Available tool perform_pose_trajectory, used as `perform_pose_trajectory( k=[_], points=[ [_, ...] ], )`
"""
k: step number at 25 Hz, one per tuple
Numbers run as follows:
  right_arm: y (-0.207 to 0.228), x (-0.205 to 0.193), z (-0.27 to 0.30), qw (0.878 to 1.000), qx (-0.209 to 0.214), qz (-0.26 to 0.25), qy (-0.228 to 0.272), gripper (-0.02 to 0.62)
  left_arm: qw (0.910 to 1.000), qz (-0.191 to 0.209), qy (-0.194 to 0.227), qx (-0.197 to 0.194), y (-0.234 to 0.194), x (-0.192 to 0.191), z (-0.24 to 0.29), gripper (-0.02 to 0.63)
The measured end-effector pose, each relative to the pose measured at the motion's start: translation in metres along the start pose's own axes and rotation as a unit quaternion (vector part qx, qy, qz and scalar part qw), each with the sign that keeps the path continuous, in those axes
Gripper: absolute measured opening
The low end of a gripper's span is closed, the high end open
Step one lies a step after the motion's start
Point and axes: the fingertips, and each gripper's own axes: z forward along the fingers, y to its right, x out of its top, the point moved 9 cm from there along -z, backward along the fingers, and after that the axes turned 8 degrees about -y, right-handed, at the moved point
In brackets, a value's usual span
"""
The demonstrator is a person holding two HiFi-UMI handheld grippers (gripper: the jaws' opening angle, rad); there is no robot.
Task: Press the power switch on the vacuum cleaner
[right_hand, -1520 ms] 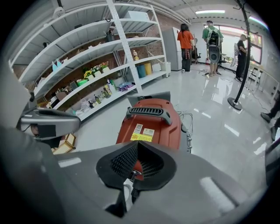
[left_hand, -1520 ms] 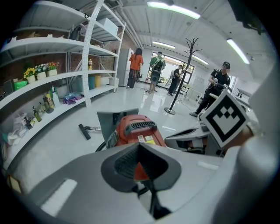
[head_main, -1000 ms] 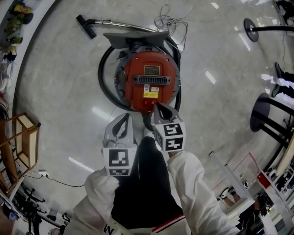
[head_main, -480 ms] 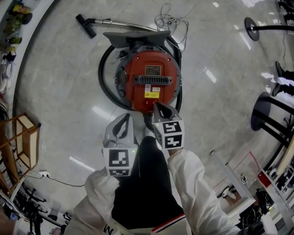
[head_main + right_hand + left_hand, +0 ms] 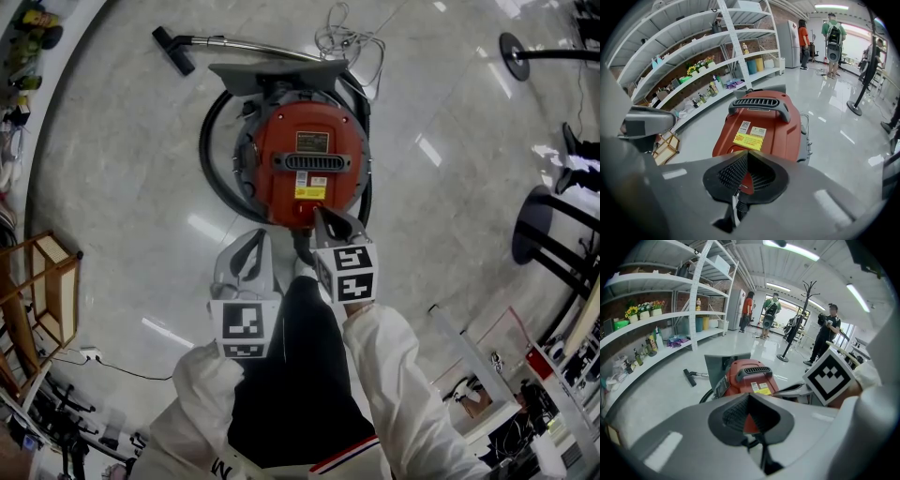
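Jaws on both grippers are pressed together, holding nothing; right gripper (image 5: pixel 322 217) hovers at the near edge of the red vacuum cleaner (image 5: pixel 281 192), straight ahead, its handle (image 5: pixel 310 161) crosswise; left gripper (image 5: pixel 251 246) hangs farther back; I cannot pick out the switch.

A pale, glossy stone floor (image 5: pixel 122 169) carries everything. The red vacuum cleaner (image 5: pixel 309 164) stands on it near the middle, its black hose (image 5: pixel 208 159) curving round the left side. Beyond it lie a metal wand (image 5: pixel 253 47) with a black nozzle (image 5: pixel 173 49) and a tangle of pale cord (image 5: pixel 347 39). A wooden frame (image 5: pixel 42 300) stands at the left, with what looks like a white power strip (image 5: pixel 87 355) near it. A round black stand base (image 5: pixel 512 49) sits far right.
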Motion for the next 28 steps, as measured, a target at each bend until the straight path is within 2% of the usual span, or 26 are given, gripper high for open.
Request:
perform_pose_trajectory(
  k=[28],
  points=[
    [0.0034, -0.0007, 0.0056, 1.0, -0.006, 0.007, -0.001, 0.0, 1.0, -0.001, -0.003, 0.006, -0.004, -0.0082, -0.004, 0.0]
  ],
)
